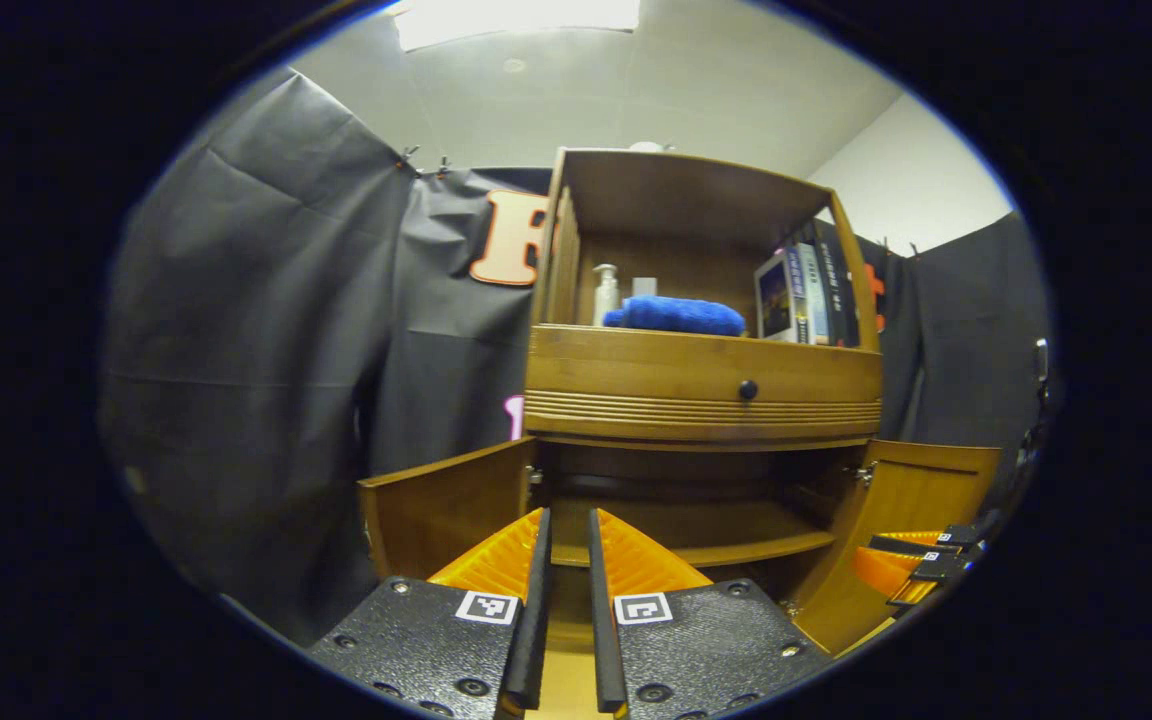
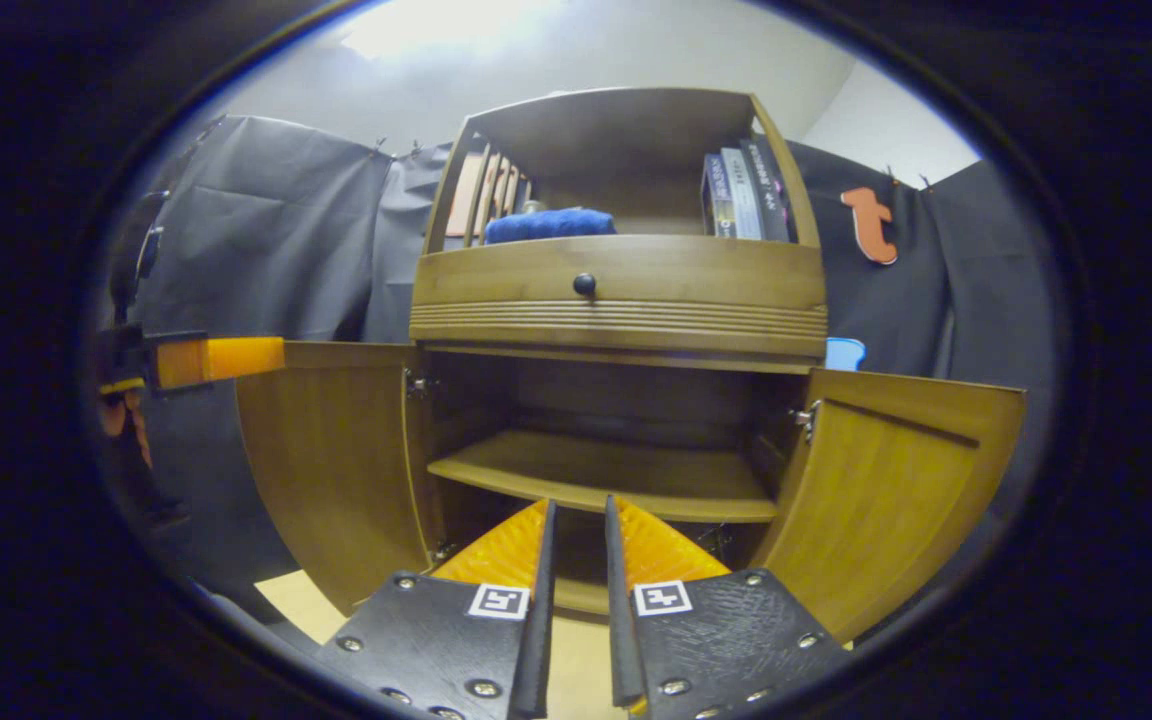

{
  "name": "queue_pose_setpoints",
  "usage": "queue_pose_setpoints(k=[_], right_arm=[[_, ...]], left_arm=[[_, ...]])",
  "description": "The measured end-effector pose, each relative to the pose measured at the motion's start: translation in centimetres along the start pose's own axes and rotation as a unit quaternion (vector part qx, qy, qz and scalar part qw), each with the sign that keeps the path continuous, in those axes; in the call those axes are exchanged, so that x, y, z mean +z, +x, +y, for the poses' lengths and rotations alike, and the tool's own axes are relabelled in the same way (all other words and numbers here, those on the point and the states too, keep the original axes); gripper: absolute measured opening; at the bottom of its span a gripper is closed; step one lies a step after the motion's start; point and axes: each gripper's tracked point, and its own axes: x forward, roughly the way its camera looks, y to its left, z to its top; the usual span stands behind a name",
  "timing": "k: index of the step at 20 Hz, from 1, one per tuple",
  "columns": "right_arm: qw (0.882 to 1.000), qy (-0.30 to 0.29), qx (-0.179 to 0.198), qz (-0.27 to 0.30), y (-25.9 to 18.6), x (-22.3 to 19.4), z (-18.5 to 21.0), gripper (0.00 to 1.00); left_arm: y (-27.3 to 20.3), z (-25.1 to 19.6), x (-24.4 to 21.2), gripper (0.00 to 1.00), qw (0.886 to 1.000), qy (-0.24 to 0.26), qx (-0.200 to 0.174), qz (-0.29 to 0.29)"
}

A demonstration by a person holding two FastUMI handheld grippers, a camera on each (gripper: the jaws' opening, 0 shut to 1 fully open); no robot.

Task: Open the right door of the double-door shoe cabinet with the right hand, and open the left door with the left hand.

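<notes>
The wooden shoe cabinet (image 1: 701, 385) stands in front of me with both lower doors swung open. In the left gripper view the left door (image 1: 446, 510) juts out at the left and the right door (image 1: 921, 490) at the right. My left gripper (image 1: 568, 515) is shut with a narrow slit and nothing in it, pointing at the open compartment. In the right gripper view my right gripper (image 2: 579, 502) is likewise shut and empty, between the left door (image 2: 336, 460) and the right door (image 2: 896, 490). The left gripper (image 2: 271, 360) shows beside the left door's top edge. The right gripper (image 1: 881, 565) shows by the right door.
An inner shelf (image 2: 606, 475) spans the open compartment. Above it sits a drawer with a black knob (image 1: 748, 389). The top shelf holds a blue towel (image 1: 676, 315), a pump bottle (image 1: 605, 295) and books (image 1: 806, 295). Black cloth hangs on both sides.
</notes>
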Motion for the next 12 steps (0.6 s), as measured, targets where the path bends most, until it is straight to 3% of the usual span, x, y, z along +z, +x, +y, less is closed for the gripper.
queue_pose_setpoints(k=[5, 6, 12], right_arm=[[0.999, 0.007, -0.041, -0.014, -1.6, 1.2, -2.3, 0.24], [0.999, 0.007, -0.048, -0.016, -1.8, 1.3, -2.7, 0.24], [0.997, 0.014, -0.076, -0.022, -2.8, 1.6, -4.1, 0.24]], left_arm=[[1.5, -5.1, -0.7, 0.14, 0.998, -0.005, -0.067, 0.005], [1.6, -6.0, -1.1, 0.21, 0.997, -0.006, -0.077, 0.008], [2.4, -9.5, -2.5, 0.21, 0.993, -0.005, -0.116, 0.020]])
